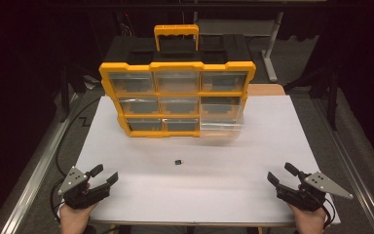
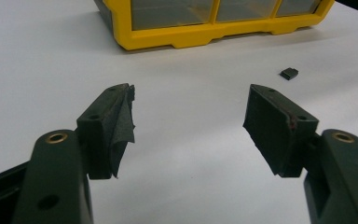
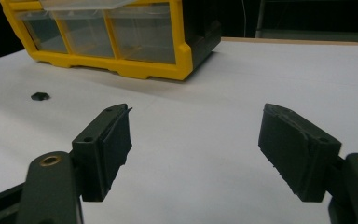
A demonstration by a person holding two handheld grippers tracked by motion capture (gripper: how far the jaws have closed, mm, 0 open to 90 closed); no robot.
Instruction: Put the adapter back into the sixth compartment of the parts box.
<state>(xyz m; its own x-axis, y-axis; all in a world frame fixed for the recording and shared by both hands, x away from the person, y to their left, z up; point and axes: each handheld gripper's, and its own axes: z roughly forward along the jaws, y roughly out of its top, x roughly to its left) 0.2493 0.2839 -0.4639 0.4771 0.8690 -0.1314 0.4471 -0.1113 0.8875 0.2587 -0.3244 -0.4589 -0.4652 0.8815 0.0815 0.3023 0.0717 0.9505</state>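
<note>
I am holding both sets of jaws spread wide with nothing between them. My left gripper (image 1: 102, 176) is resting at the near left corner of the white table (image 1: 282, 141), and in the left gripper view its 2 black pads (image 2: 279, 128) are standing well apart over bare tabletop. My right gripper (image 1: 281, 176) is mirroring it at the near right corner, jaws equally parted in the right gripper view, pads (image 3: 298, 149) gripping nothing.

Taking the yellow organizer (image 1: 177, 97) as my landmark: the small black part (image 1: 178, 161) is lying loose on the table in front of it, roughly under its middle column and well apart from its bottom edge. In the left gripper view the part (image 2: 289, 73) is sitting ahead and to the right of my left jaws; in the right gripper view it (image 3: 40, 96) is lying off to the left. Neither gripper is near it yet.

On the organizer's right column, the clear drawer (image 1: 221, 119) is sticking out toward me, while the other drawers are sitting flush. I cannot tell whether anything is in it.

I judge the work is at its start: a bin is standing ready, but the part is not yet picked up. Reaching, pinching, carrying it to the open drawer, dropping it, and closing the drawer all remain.
</note>
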